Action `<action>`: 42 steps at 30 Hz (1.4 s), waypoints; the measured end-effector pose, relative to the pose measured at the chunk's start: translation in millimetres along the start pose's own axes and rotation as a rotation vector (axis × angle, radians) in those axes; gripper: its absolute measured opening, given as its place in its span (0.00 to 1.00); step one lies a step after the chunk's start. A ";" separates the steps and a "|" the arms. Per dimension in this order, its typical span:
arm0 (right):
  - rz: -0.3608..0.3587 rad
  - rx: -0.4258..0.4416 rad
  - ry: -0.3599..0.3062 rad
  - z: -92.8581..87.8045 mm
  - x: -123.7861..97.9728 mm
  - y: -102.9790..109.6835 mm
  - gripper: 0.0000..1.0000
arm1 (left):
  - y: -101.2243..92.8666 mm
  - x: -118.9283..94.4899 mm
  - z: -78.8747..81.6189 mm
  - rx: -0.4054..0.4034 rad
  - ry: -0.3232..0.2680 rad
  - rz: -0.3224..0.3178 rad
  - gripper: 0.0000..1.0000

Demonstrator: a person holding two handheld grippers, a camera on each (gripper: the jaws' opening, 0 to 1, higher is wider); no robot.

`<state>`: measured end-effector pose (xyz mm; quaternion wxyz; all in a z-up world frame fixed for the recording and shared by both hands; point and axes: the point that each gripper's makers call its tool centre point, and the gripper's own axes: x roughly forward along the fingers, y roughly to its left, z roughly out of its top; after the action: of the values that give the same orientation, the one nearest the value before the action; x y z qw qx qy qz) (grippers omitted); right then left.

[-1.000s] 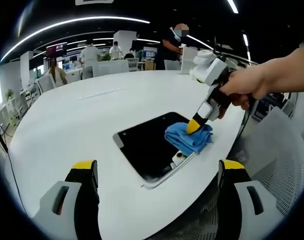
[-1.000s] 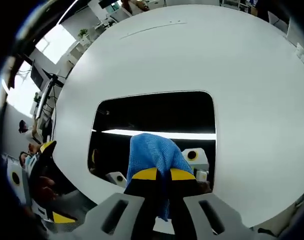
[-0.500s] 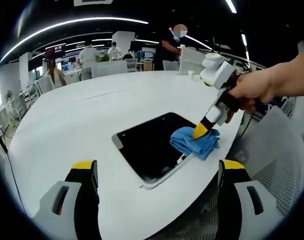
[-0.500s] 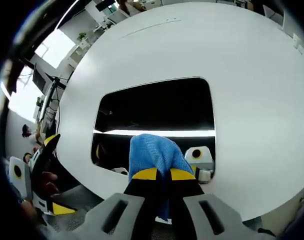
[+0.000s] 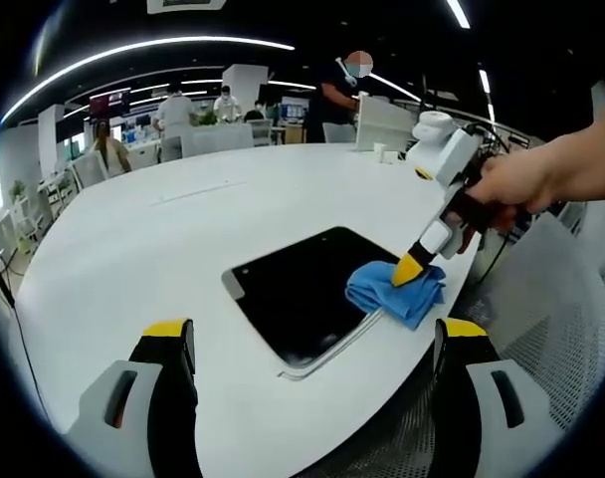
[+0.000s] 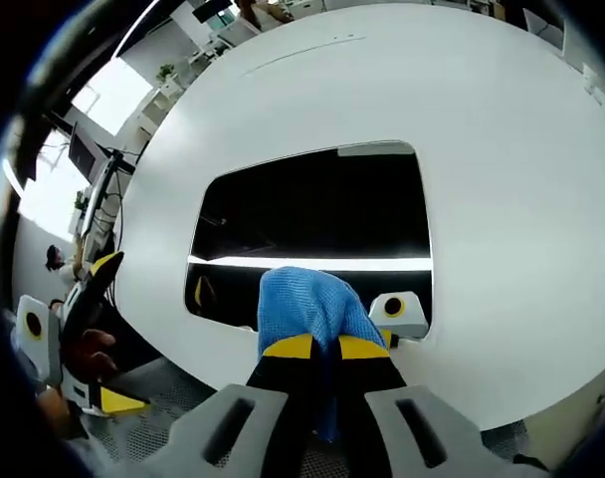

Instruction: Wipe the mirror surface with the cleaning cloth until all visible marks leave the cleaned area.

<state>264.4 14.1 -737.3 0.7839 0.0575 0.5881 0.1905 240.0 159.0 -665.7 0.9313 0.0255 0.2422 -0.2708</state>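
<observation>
The left gripper (image 5: 312, 344) hung wide apart and empty above the table's (image 5: 133, 249) near edge. Beyond it the mirror (image 5: 302, 294) lay flat on the table. The right gripper (image 6: 316, 347), jaws closed on the blue cloth (image 6: 307, 309), pressed it onto the mirror's (image 6: 312, 214) corner nearest the table edge. People stood at desks far behind.

Probably an open-plan office: desks (image 5: 223, 134), seated people (image 5: 111, 149), strip lights (image 5: 143, 48).
</observation>
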 end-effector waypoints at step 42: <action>0.017 -0.007 0.002 1.1 -9.5 -35.1 0.02 | 9.9 -0.9 -1.7 -0.009 0.005 0.049 0.99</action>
<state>271.3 -21.5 -739.5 0.7820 0.0593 0.5876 0.1993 243.7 168.2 -667.5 0.9372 0.0281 0.2450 -0.2467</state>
